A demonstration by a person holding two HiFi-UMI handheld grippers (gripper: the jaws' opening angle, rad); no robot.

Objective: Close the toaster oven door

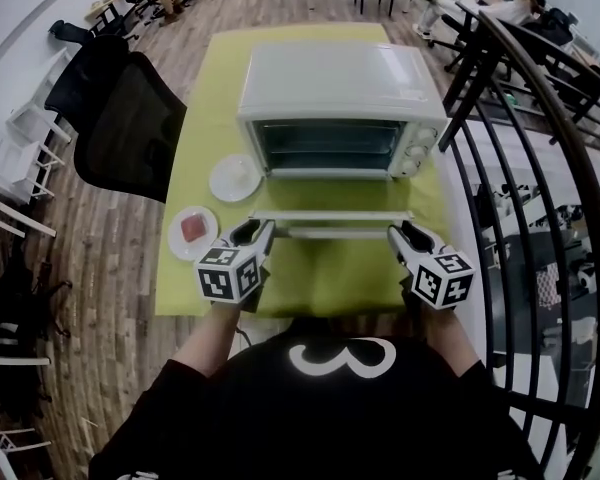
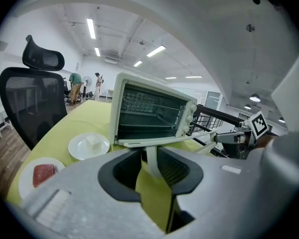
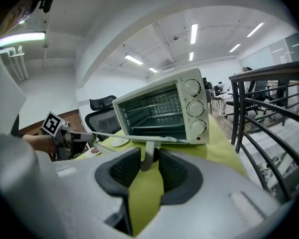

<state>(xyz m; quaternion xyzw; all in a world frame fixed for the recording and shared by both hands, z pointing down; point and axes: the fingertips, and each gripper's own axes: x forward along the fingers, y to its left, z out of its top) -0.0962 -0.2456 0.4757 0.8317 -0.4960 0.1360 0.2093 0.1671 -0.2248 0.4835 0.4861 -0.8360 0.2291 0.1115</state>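
Head view: oven (image 1: 330, 78) on tablecloth (image 1: 320, 283) (floorboards (image 1: 115, 303)).

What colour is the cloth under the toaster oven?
Yellow-green; the cloth under the toaster oven shows best in the head view.

Your left tongs (image 1: 259, 234) and right tongs (image 1: 404, 236) reach forward side by side, tilted slightly downward, each clamped on one end of the door handle (image 1: 345, 232), forearms parallel.

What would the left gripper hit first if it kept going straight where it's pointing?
The door handle, already gripped by the left gripper; behind it, probably the open oven door.
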